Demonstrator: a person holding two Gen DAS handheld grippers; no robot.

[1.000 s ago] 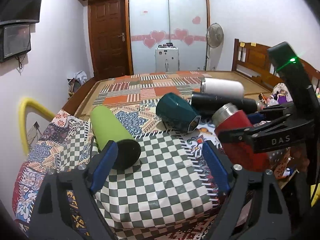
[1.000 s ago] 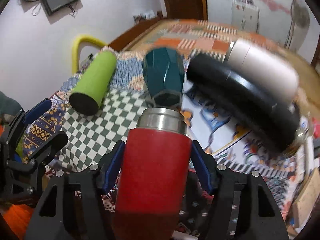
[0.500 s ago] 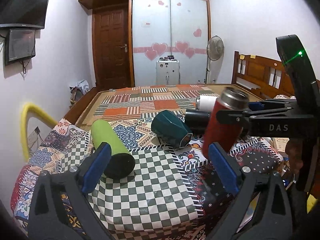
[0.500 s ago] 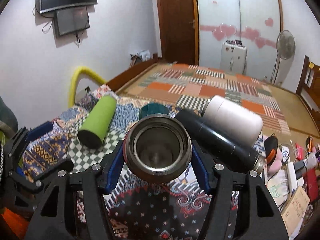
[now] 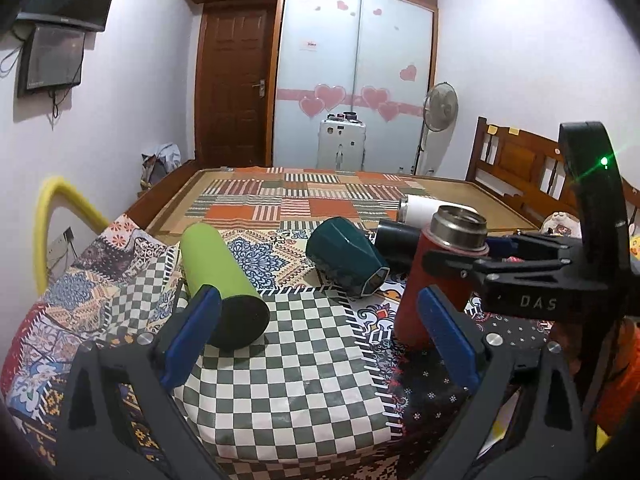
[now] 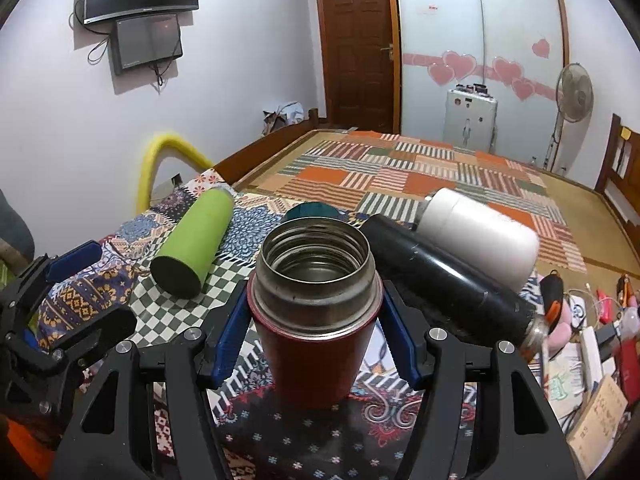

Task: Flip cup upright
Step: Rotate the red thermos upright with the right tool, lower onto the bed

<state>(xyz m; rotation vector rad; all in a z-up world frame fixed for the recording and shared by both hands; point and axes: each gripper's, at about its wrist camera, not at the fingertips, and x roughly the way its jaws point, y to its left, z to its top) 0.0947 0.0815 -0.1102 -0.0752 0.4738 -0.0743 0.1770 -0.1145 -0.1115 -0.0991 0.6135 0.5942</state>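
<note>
On patchwork cloth (image 5: 288,364), upright red cup (image 6: 316,320) between right claw (image 6: 316,332) fingers, "DAS"-marked; left claw (image 5: 320,340) open.

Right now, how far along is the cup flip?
Done: the red cup stands mouth up on the patterned cloth. In hand: the right tool brackets it, blue pads at its sides; contact unclear. Left: let go and back off. The left tool is open and empty. The green, teal, black and white cups lie sideways.
</note>
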